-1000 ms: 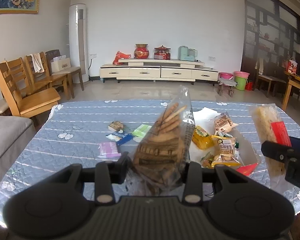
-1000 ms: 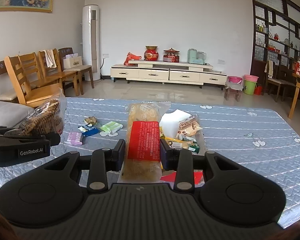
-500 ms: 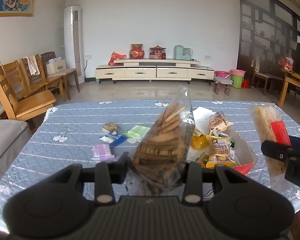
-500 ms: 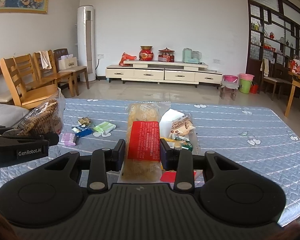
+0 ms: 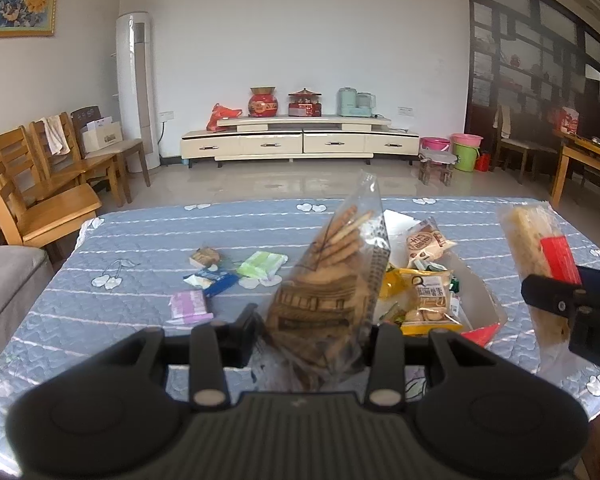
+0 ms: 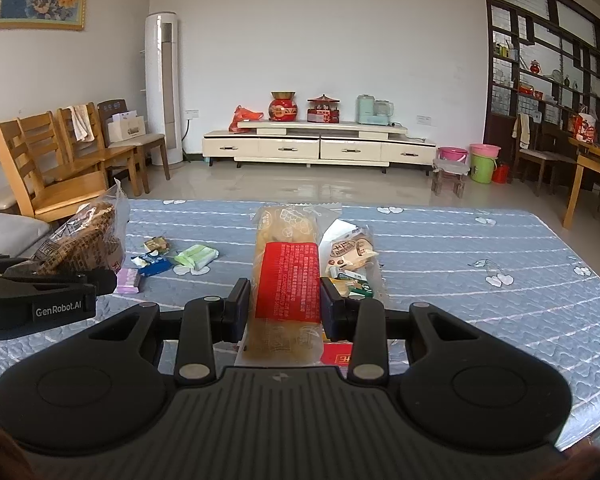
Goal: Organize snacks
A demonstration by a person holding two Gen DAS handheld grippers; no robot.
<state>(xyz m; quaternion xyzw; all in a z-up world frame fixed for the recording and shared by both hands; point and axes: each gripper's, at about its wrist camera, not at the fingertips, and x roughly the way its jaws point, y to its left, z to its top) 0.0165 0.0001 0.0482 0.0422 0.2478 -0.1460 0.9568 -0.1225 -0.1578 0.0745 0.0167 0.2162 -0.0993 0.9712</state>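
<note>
My left gripper (image 5: 314,326) is shut on a clear bag of brown biscuits (image 5: 332,276), held upright above the table. My right gripper (image 6: 285,304) is shut on a long yellow snack pack with a red label (image 6: 286,276). That pack also shows at the right of the left wrist view (image 5: 538,256), and the biscuit bag shows at the left of the right wrist view (image 6: 82,240). A white box (image 5: 480,300) on the blue quilted table (image 5: 132,240) holds several snack packets (image 5: 430,300). Loose small packets lie to its left: purple (image 5: 190,306), blue (image 5: 214,280), green (image 5: 262,264).
Wooden chairs (image 5: 40,184) and a grey sofa (image 5: 4,280) stand left of the table. A white TV cabinet (image 5: 300,142) is against the far wall. A wooden table (image 5: 584,168) and shelves stand at the right.
Both grippers keep hold of their packs. Both views have drifted slightly, so the table items sit a little further left and lower in frame.
</note>
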